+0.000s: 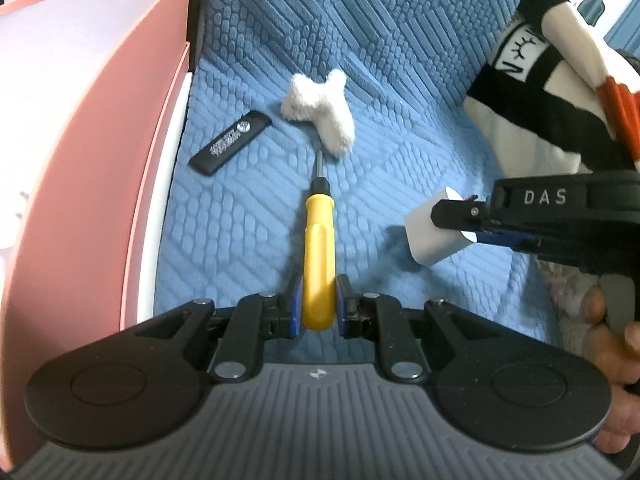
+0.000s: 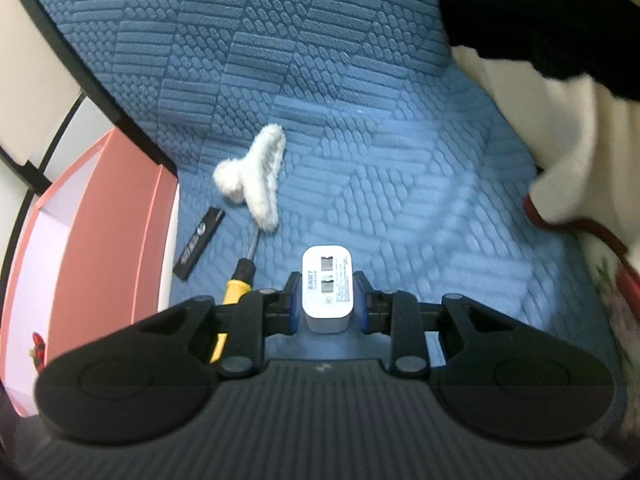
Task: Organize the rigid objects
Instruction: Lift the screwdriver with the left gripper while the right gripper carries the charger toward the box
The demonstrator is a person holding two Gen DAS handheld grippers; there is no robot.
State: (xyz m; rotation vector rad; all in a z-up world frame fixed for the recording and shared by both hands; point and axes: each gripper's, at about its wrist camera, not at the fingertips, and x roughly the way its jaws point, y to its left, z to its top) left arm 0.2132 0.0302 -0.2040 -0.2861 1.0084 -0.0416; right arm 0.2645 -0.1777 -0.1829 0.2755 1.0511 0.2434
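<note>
Screwdriver (image 1: 319,248): yellow handle clamped between the blue pads of the left gripper (image 1: 319,304); its metal shaft points away, and the tip is hidden under the white fluffy piece.
Charger (image 2: 328,290): white block with printed text on its face, clamped between the fingers of the right gripper (image 2: 328,300); in the left wrist view it appears off to the right, at the tip of that gripper.
Black stick (image 1: 231,142): flat, dark, with white print; lies on the blue cover near the pink box, apart from both grippers.
White fluffy piece (image 1: 320,114): lies on the cover just beyond the screwdriver shaft.
Pink box (image 1: 100,160): open, pale inside, at the left edge of the cover.
Blue cover (image 1: 400,140): quilted fabric surface carrying the loose items.
Cloth (image 1: 540,88): cream, black and orange, bunched at the right.
Person: a hand (image 1: 616,360) grips the right gripper's handle.
</note>
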